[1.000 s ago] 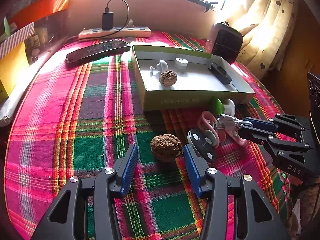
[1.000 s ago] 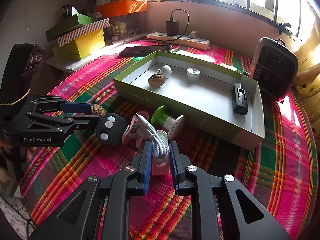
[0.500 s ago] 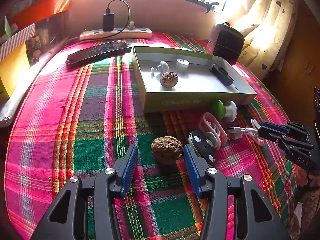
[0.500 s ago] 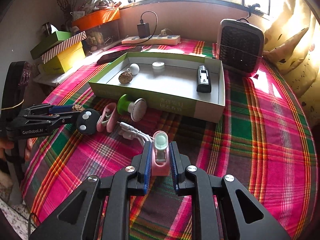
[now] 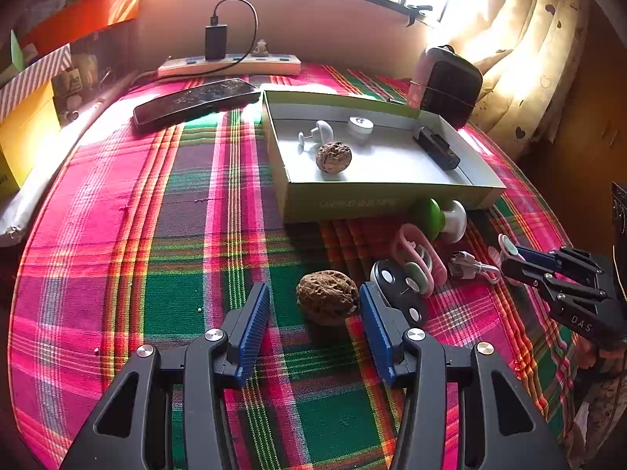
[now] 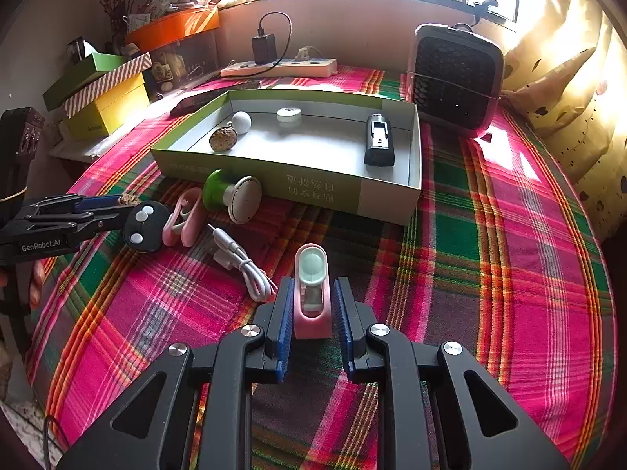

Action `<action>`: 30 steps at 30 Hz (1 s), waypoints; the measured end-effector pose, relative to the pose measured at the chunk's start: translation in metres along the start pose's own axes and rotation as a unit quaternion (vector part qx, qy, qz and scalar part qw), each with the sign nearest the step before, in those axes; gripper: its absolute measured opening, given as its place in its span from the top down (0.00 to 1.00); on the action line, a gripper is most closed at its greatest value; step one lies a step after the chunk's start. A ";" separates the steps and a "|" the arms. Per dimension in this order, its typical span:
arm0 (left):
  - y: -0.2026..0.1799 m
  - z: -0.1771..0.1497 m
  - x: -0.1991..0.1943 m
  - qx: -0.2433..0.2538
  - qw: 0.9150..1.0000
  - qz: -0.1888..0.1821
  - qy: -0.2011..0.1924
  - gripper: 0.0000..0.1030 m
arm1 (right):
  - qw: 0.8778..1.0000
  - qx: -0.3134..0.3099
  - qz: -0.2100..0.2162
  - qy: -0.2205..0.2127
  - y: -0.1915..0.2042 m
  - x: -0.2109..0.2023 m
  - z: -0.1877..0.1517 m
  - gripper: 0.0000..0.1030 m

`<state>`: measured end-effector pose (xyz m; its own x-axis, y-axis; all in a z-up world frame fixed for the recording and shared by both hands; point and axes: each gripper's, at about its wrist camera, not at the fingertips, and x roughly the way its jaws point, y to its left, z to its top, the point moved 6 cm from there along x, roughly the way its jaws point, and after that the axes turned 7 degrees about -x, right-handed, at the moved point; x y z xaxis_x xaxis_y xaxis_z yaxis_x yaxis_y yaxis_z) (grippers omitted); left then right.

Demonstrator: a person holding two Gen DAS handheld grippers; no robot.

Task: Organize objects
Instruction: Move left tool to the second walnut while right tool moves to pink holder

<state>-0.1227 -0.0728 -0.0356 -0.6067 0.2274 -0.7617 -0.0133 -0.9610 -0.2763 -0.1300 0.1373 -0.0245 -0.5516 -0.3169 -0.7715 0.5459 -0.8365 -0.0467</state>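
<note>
our left gripper (image 5: 313, 315) is low over the checked cloth (image 5: 156, 235) with its blue fingers wide apart. a brown walnut (image 5: 327, 297) sits on the cloth between them, close to the finger on the right side, but we cannot tell if it touches. just past that finger lies a black round thing with silver dots (image 5: 399, 291), and next to it a pink clip (image 5: 415, 258).

our right gripper (image 6: 312, 313) has its fingers close on both sides of a small pink gadget with a pale green top (image 6: 311, 290). there looks to be a thin gap on each side, so we cannot tell if it is squeezed tight. a white cable (image 6: 243, 264) lies on the cloth just to the left of it.

the green and white box (image 6: 352, 192) sits further back on the cloth. inside it are another walnut (image 6: 222, 139), a white ball thing (image 6: 241, 121), a white round cap (image 6: 289, 114) and a black gadget (image 6: 379, 145). a green and white knob (image 6: 231, 196) lies on the cloth right against the front wall of the box. a black fan heater (image 6: 456, 78) stands behind the box.
</note>
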 end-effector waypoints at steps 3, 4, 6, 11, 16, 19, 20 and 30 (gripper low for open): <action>-0.001 0.001 0.002 0.003 1.000 0.004 -0.001 0.55 | 1.000 -0.002 -0.004 0.005 0.000 0.002 -0.001 0.66; -0.001 0.002 0.002 0.004 1.000 0.006 -0.001 0.55 | 1.000 -0.002 -0.004 0.007 -0.001 0.003 -0.002 0.66; -0.002 0.003 0.004 0.008 1.000 0.010 -0.002 0.55 | 1.000 -0.001 -0.009 0.007 -0.002 0.003 -0.001 0.66; -0.004 0.004 0.005 0.017 1.000 0.018 -0.005 0.55 | 1.000 -0.001 -0.017 0.009 -0.005 0.005 0.000 0.66; -0.005 0.005 0.007 0.020 0.999 0.027 -0.009 0.55 | 1.000 0.001 -0.020 0.010 -0.006 0.006 0.001 0.63; -0.005 0.006 0.008 0.016 0.999 0.027 -0.011 0.55 | 1.000 0.001 -0.021 0.010 -0.006 0.007 0.002 0.63; -0.005 0.006 0.008 0.016 0.999 0.027 -0.011 0.55 | 1.000 0.001 -0.020 0.010 -0.006 0.006 0.002 0.63; -0.007 0.004 0.009 0.031 0.999 0.039 -0.015 0.55 | 1.000 0.000 -0.022 0.010 -0.005 0.006 0.002 0.63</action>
<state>-0.1309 -0.0645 -0.0378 -0.6311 0.1475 -0.7615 -0.0135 -0.9837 -0.1793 -0.1376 0.1390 -0.0281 -0.5616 -0.2712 -0.7817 0.5213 -0.8496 -0.0798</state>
